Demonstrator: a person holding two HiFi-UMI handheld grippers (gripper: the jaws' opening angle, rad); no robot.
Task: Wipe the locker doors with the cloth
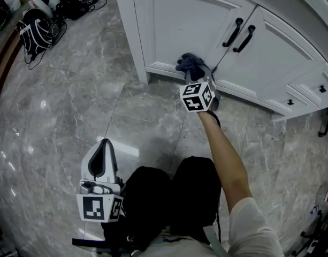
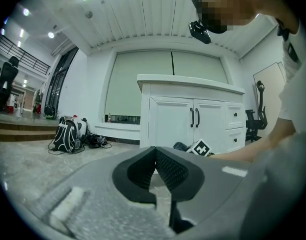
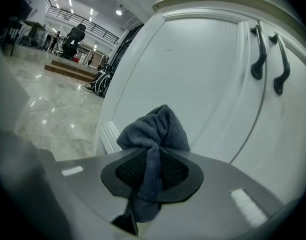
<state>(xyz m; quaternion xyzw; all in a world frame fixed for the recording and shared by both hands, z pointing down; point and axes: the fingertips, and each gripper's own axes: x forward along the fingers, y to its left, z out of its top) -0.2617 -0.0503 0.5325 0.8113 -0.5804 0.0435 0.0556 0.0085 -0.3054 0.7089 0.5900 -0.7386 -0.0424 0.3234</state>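
Head view first: the right tool (image 1: 198, 75) reaches out at the end of a bare forearm (image 1: 228, 154), down low against the white locker (image 1: 153, 31). A dark blue cloth (image 1: 189, 66) is bunched at its tip, right at the bottom edge of the door (image 1: 190, 20) left of the two black handles (image 1: 238, 35). It looks pressed to the panel, though from up here I can't be sure of contact. The left tool (image 1: 103, 149) hangs back by the person's knees over the marble floor (image 1: 73, 100), well apart from the locker. A backpack (image 1: 38, 28) lies far off at the upper left.

Over to the left gripper view: the left tool (image 2: 155, 150) has its pads closed tip to tip with nothing between them. Beyond it stands the locker (image 2: 212, 119) with the cloth (image 2: 180, 146) low at its foot, just beside the right tool's marker cube (image 2: 201, 147). The backpack (image 2: 67, 136) sits on the floor to the left.

Right gripper view now: the right tool (image 3: 153, 168) is clamped on the cloth (image 3: 155, 131), jaws narrowed onto a twisted neck of fabric. The bulk mushrooms out past the tips toward the door (image 3: 192, 69), and a tail hangs down behind the pads. The handles (image 3: 259, 51) stand up at the right.
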